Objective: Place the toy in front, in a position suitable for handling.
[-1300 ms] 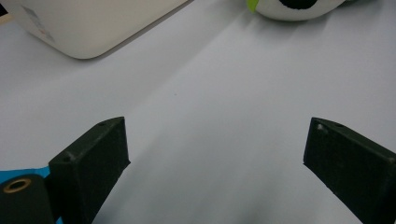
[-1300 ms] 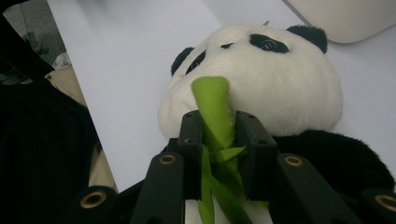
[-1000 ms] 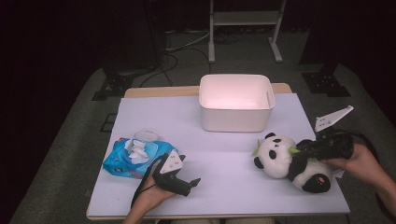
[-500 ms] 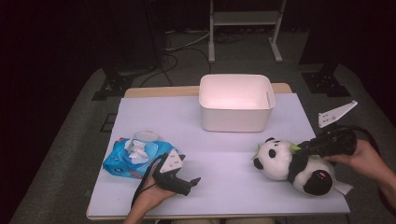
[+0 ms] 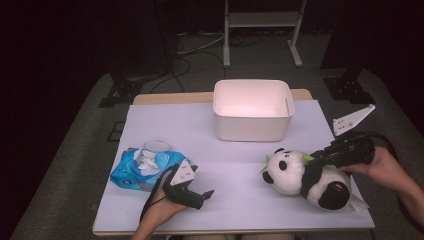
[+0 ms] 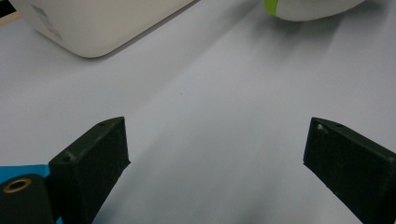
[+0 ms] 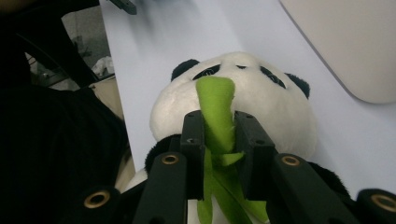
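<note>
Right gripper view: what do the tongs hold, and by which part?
The right tongs are shut on the plush panda, gripping its green bamboo leaf at the chest. The left tongs hold nothing.

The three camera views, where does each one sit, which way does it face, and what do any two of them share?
High view: fixed above the table, looking forward and down; both forearms enter from below.
Left gripper view: rides the left gripper, looking low across the table between its open jaws.
Right gripper view: rides the right gripper, looking along jaws shut on the panda's green leaf.
Shared: all three catch the white bin and the panda.
</note>
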### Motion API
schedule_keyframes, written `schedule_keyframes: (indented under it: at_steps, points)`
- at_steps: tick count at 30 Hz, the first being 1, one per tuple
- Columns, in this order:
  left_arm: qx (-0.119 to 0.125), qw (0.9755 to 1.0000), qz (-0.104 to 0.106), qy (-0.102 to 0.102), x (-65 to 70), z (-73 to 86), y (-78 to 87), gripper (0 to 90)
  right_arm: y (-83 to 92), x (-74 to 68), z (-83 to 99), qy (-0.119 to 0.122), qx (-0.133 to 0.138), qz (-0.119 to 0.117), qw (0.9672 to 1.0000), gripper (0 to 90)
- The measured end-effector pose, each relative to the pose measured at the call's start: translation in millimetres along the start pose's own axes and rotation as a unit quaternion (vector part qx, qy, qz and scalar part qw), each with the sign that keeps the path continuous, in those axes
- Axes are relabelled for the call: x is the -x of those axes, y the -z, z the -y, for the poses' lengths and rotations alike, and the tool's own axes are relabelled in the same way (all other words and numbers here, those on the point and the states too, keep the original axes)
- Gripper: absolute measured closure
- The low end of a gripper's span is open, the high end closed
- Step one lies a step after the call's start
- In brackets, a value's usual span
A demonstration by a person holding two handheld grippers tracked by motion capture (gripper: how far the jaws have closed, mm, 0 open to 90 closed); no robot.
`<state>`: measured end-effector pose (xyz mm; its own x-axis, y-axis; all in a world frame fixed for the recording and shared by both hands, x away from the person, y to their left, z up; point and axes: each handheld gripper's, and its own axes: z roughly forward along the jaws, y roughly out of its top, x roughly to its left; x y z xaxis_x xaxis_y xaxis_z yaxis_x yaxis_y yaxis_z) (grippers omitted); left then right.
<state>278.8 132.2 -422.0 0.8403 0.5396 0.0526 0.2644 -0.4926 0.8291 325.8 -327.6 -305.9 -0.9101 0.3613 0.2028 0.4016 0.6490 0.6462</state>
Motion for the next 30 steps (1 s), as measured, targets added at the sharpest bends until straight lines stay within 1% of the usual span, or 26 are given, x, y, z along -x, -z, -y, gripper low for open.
schedule_keyframes:
  at_steps: [10,17,24,25,26,27,30]
  points:
    - [0.005,1.0000,-0.003,0.000,-1.3,-0.3,3.2,5.8,-14.1,-4.9,-20.7,0.016,-0.003,-0.017,0.9997,73.9]
    - [0.002,1.0000,-0.004,-0.001,-1.9,0.2,4.2,5.8,-26.2,-7.6,-34.4,0.029,-0.002,-0.031,0.9991,73.8]
    - [0.009,1.0000,-0.003,0.000,-1.8,-0.7,6.1,5.8,-35.5,-9.5,-48.2,0.046,-0.005,-0.039,0.9982,73.9]
    - [0.009,1.0000,-0.003,0.001,-2.1,-0.6,6.1,5.8,-36.4,-10.0,-49.4,0.045,-0.005,-0.040,0.9982,73.9]
    - [0.008,1.0000,-0.003,0.001,-2.1,-0.5,6.0,5.8,-37.9,-9.6,-51.1,0.050,-0.006,-0.041,0.9979,73.9]
    - [0.007,1.0000,-0.003,0.000,-2.3,-0.2,6.0,5.8,-38.7,-10.3,-52.2,0.046,-0.006,-0.042,0.9981,73.8]
    - [0.006,1.0000,-0.004,0.000,-2.8,0.2,6.0,5.8,-43.1,-10.3,-56.6,0.049,-0.008,-0.046,0.9977,73.9]
